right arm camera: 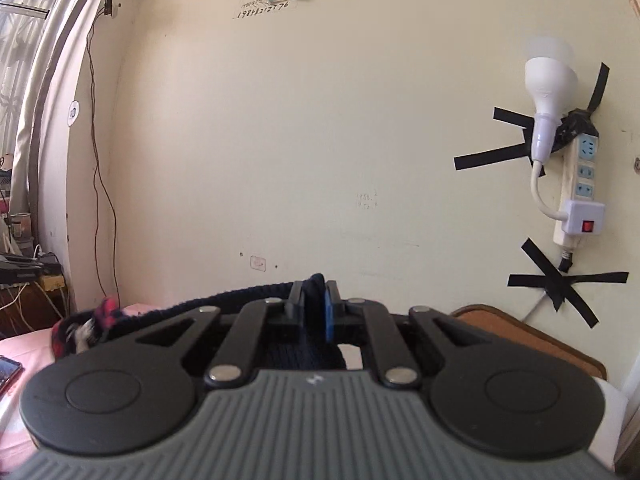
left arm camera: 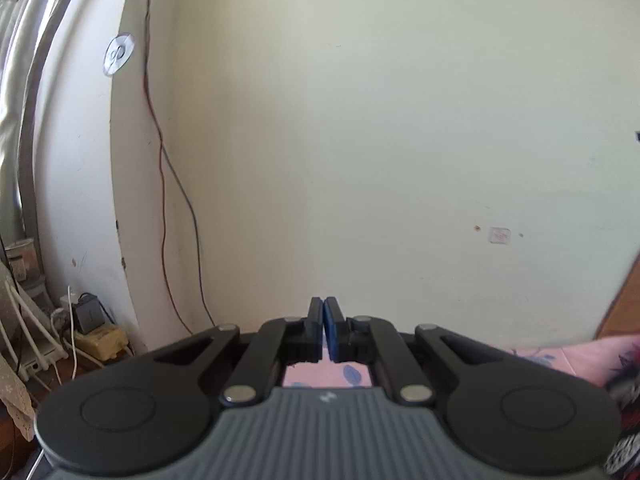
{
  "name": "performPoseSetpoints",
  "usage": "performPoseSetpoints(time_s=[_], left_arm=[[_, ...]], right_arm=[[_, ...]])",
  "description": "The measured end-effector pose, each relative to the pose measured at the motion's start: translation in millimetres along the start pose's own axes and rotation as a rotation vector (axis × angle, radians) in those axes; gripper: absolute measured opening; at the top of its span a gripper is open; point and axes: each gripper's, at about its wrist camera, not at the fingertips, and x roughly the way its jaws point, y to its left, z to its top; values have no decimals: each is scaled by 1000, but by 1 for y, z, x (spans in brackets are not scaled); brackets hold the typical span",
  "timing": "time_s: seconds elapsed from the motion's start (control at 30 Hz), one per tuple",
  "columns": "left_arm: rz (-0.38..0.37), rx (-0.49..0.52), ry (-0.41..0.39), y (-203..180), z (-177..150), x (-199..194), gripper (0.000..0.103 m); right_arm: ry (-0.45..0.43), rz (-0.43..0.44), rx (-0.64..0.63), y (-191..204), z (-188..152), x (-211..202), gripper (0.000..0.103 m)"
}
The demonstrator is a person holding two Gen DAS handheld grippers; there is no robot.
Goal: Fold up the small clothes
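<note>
My right gripper [right arm camera: 319,300] is shut on a dark navy knitted garment [right arm camera: 248,296], held up off the bed. The knit runs from between the fingers leftward to a red, black and white patterned part [right arm camera: 90,326] that looks blurred. My left gripper [left arm camera: 323,322] is shut with nothing between its fingers, raised and pointing at the wall. A blurred red, black and white patterned cloth [left arm camera: 622,400] shows at the right edge of the left wrist view, apart from the left gripper.
A pink floral bedsheet [left arm camera: 560,360] lies below. A phone [right arm camera: 8,372] lies on the sheet at the left. A wooden headboard [right arm camera: 528,332] stands on the right, under a wall power strip [right arm camera: 576,188] with a bulb. Cables and chargers [left arm camera: 88,328] clutter the left corner.
</note>
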Motion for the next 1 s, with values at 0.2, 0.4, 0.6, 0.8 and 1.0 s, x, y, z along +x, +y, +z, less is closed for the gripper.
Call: performPoseSetpoints(time_s=[0.2,0.4,0.6,0.8,1.0], left_arm=[[-114,-9,129,-23,2,52,6],[-327,142,184,-72,-47,35,84],[-544,421,182,-140,-95,1,100],[-461,714,238,-160,-145,-7,26],[-251,486,287,-122,-98,67,9]], right_arm=[[253,-164,8,-32,-30,163,16],[313,-70,272,-77,-81,133,45],[335,-53,264,-91,-130,51,51],[323,-214,190,-78,-186,-31,74],[272,-289,293,-75,-217,-58,74]])
